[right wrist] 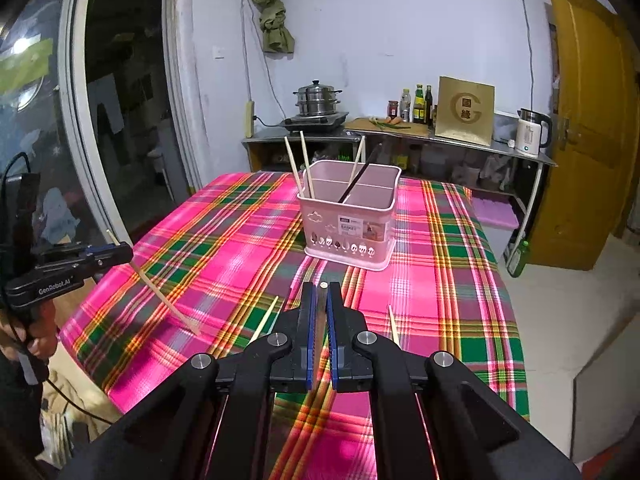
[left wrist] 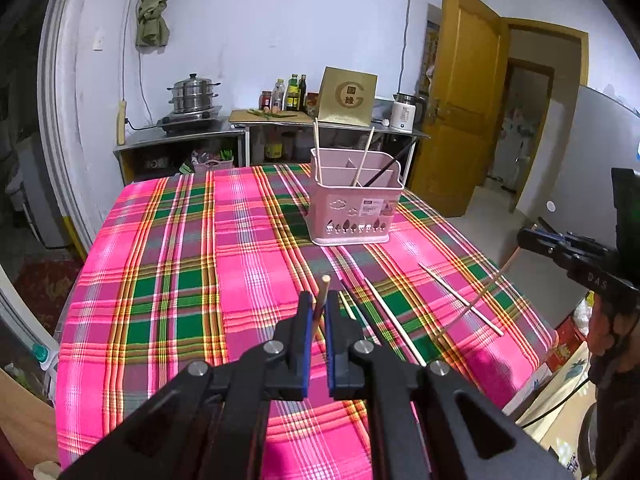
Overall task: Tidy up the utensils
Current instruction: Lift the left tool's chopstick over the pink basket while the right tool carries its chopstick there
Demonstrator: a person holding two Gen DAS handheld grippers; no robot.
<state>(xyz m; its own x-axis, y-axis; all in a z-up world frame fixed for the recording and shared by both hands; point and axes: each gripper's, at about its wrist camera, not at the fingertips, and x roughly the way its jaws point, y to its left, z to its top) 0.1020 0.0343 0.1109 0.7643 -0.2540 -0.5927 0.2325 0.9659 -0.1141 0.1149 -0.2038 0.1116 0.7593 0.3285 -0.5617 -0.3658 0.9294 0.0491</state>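
You hold one chopstick (left wrist: 325, 292) pinched in the left gripper (left wrist: 318, 320) and another chopstick (right wrist: 321, 320) in the right gripper (right wrist: 321, 316), tips up for dropping into the pink caddy (left wrist: 352, 208) near the table's far edge.

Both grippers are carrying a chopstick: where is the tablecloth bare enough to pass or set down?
Free: the wide stretch of plaid tablecloth left of the pink plastic utensil caddy and the left gripper.

Crowded: the near right corner, where loose pale wooden chopsticks lie scattered below the right gripper.
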